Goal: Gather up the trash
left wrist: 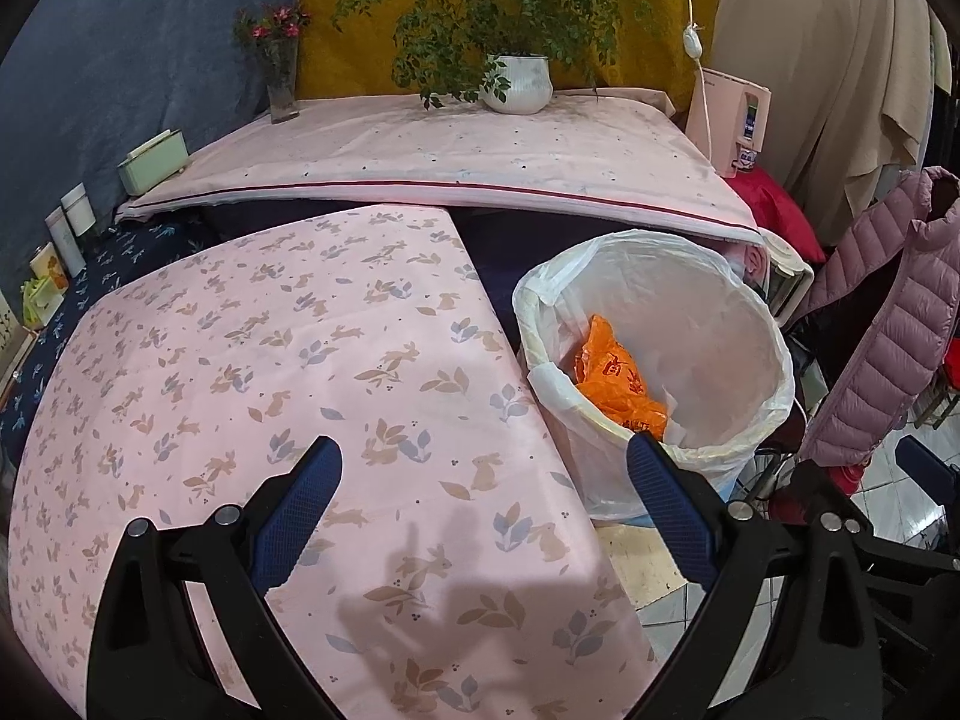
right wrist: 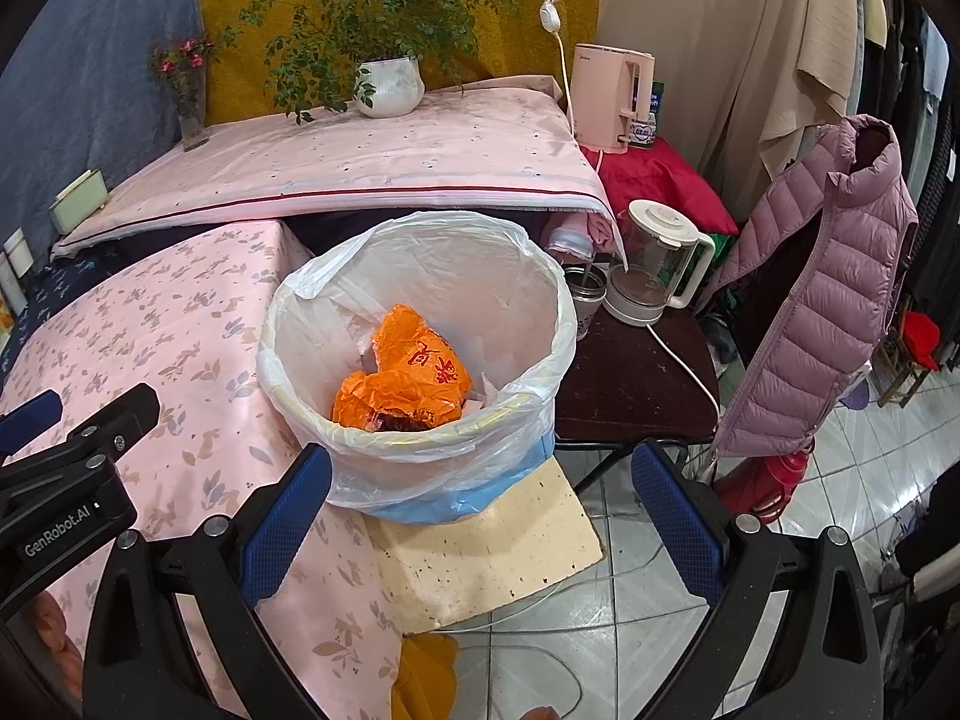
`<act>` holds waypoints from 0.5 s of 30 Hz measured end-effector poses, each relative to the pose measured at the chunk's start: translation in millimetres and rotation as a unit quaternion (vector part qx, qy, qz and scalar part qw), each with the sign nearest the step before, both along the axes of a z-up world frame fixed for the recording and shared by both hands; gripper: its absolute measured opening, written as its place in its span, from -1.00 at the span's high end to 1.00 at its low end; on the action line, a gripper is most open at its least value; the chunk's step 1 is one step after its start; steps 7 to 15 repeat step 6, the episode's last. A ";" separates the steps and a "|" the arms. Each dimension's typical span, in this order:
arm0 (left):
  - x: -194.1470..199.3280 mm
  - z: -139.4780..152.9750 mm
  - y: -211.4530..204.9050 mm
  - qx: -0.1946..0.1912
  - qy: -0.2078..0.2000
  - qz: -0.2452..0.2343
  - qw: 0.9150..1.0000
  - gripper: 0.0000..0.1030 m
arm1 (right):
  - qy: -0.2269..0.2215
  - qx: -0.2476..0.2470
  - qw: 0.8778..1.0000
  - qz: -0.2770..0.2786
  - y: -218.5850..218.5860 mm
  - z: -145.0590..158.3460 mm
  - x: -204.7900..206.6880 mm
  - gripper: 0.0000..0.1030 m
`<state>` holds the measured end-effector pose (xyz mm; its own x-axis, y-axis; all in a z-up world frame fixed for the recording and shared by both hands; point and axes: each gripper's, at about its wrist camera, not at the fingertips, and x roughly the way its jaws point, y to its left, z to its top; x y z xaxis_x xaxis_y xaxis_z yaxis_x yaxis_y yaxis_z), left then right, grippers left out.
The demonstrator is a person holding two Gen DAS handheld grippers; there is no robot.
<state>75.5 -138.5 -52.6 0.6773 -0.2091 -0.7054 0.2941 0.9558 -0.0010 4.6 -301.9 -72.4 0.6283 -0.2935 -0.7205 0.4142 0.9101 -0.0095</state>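
A trash bin (left wrist: 738,276) (right wrist: 534,300) lined with a clear plastic bag stands beside the table. A crumpled orange plastic bag (left wrist: 618,381) (right wrist: 414,378) lies inside it. My left gripper (left wrist: 486,468) is open and empty, hovering over the pink rabbit-print tablecloth (left wrist: 270,372), just left of the bin. My right gripper (right wrist: 480,480) is open and empty, in front of the bin's near wall. The left gripper's body also shows at the left edge of the right wrist view (right wrist: 72,480).
A higher pink-covered table (left wrist: 450,150) behind holds a potted plant (left wrist: 519,81) and a flower vase (left wrist: 282,84). Right of the bin stand a glass kettle (right wrist: 657,267), a pink appliance (right wrist: 606,99) and a hanging pink puffer jacket (right wrist: 828,276). A cardboard sheet (right wrist: 498,546) lies on the tiled floor.
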 end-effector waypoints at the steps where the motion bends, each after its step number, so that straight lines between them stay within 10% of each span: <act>1: 0.2 0.0 0.3 -0.002 0.001 0.001 1.000 -0.78 | 0.000 0.000 1.000 0.000 0.0 0.1 0.0 -0.87; 15: 1.3 -0.6 0.0 -0.007 0.004 -0.007 1.000 -0.78 | 0.000 0.000 1.000 0.000 -0.3 0.0 0.2 -0.87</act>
